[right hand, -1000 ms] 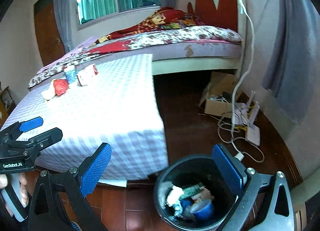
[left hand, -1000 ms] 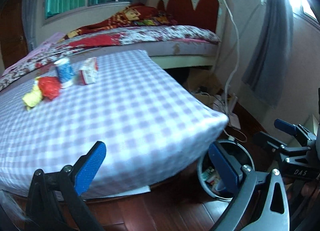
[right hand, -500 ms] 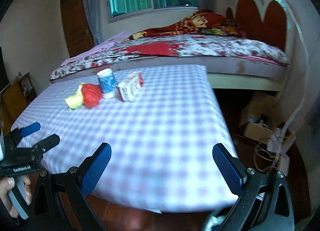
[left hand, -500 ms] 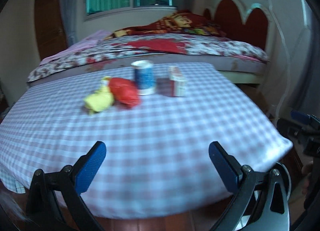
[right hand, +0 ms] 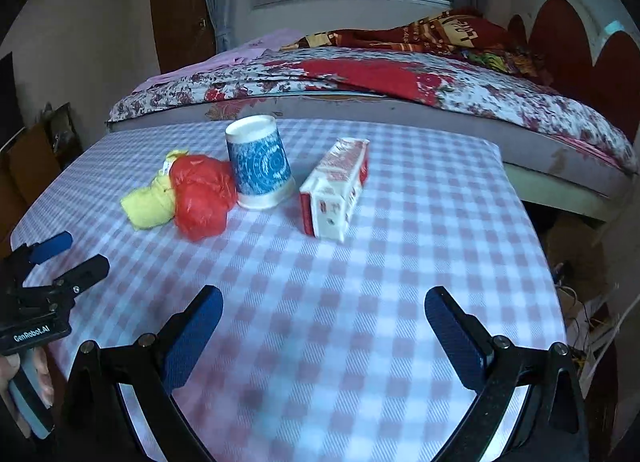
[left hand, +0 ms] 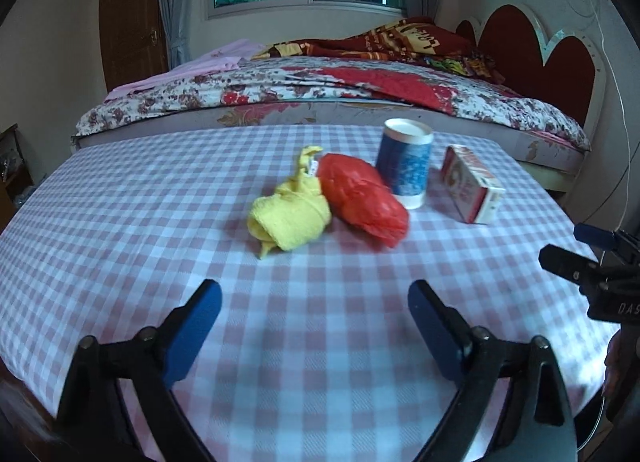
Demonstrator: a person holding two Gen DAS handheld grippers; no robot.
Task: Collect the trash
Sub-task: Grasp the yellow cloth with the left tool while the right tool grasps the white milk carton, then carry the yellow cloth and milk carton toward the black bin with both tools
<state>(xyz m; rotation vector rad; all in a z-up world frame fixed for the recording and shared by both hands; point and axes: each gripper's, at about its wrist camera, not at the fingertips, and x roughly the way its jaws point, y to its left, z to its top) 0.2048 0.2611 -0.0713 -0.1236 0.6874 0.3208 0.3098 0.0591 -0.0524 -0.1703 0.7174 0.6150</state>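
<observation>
On the checked tablecloth (left hand: 320, 362) lie a yellow crumpled cloth (left hand: 290, 213), a red plastic bag (left hand: 362, 197), an upturned blue paper cup (left hand: 406, 161) and a red-and-white carton (left hand: 472, 183) on its side. The right wrist view shows the same cloth (right hand: 150, 201), bag (right hand: 202, 193), cup (right hand: 258, 165) and carton (right hand: 336, 191). My left gripper (left hand: 316, 314) is open and empty, short of the cloth and bag. My right gripper (right hand: 324, 322) is open and empty, short of the carton.
A bed (left hand: 360, 97) with floral sheets and a red headboard (left hand: 536, 57) stands behind the table. Cables and boxes (right hand: 580, 294) lie on the floor to the right. A cabinet (right hand: 36, 153) stands at the left. Each gripper shows at the other view's edge.
Both grippers have swung left from the bin by the table's corner and now face the trash on the table from closer up. The bin has left both views.
</observation>
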